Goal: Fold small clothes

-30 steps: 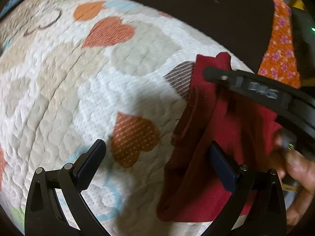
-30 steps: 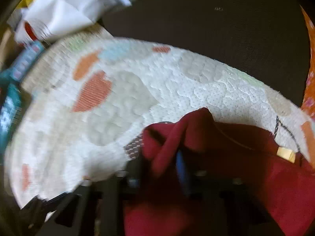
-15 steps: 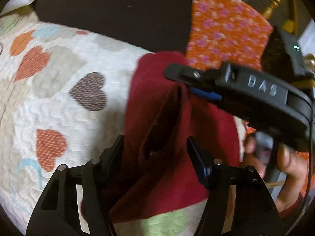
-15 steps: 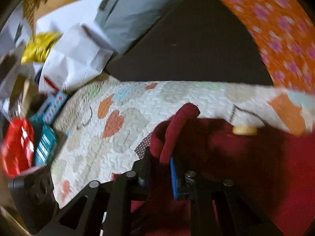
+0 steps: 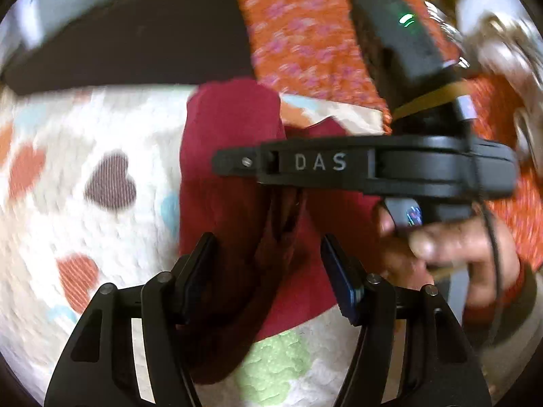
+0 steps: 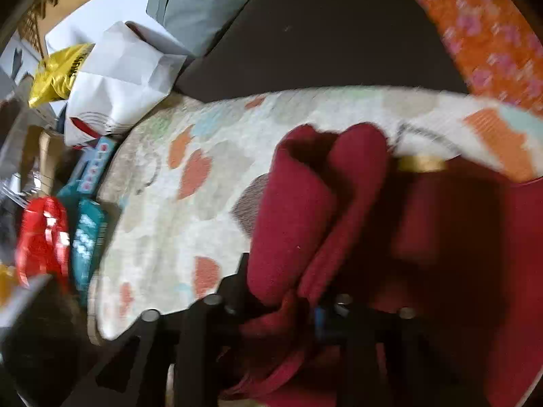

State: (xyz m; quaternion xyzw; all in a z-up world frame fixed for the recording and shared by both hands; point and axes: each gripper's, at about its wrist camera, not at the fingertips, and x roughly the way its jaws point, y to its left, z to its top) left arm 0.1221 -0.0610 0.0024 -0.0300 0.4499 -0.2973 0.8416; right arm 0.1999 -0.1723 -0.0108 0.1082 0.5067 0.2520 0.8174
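Note:
A small dark red garment [image 5: 234, 156] lies bunched on a white quilt with coloured hearts [image 5: 85, 176]. My left gripper [image 5: 268, 271] is open, its fingers on either side of a raised fold of the garment. My right gripper [image 5: 234, 162] reaches in from the right, held by a hand, and is shut on the garment's upper part. In the right wrist view the red cloth [image 6: 305, 210] is pinched and stands up between the right gripper's [image 6: 281, 302] fingers.
An orange flowered cloth [image 5: 305, 40] and a dark surface [image 5: 135, 40] lie beyond the quilt. In the right wrist view white bags [image 6: 115, 78], a yellow packet [image 6: 57, 74], teal boxes [image 6: 88, 230] and a red packet [image 6: 40, 240] sit left of the quilt [image 6: 169, 203].
My left gripper has swung right over the garment and narrowed around its fold. My right gripper has lifted the pinched red cloth higher and moved it across.

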